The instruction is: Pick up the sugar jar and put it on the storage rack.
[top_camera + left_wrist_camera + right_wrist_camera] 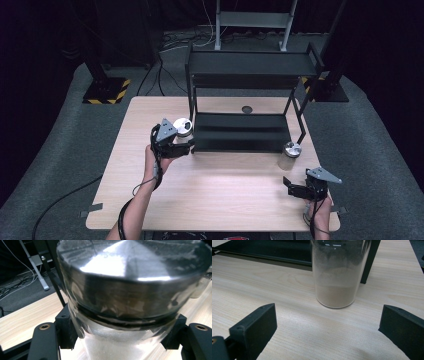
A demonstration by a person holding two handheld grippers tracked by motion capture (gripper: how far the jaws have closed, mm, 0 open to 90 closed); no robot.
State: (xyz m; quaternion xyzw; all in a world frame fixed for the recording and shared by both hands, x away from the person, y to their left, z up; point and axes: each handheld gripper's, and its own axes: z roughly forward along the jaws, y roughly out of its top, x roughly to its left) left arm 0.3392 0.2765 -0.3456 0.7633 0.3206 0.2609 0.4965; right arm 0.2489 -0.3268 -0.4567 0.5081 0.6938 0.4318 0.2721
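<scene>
My left gripper (184, 141) is shut on a glass jar with a shiny metal lid (183, 127), held just off the left front corner of the black rack (240, 145). In the left gripper view the jar (130, 290) looms close, and the black pads (66, 330) press on its glass body below the lid. A second lidded jar (289, 155) stands on the table by the rack's right front leg. It holds brown powder (336, 296). My right gripper (290, 186) (328, 325) is open, its jaws wide apart a short way in front of that jar and not touching it.
The two-shelf black rack takes up the middle and back of the wooden table (215, 190). A small dark round disc (246, 109) sits in the tabletop behind the lower shelf. Cables and stand bases lie on the floor beyond the table.
</scene>
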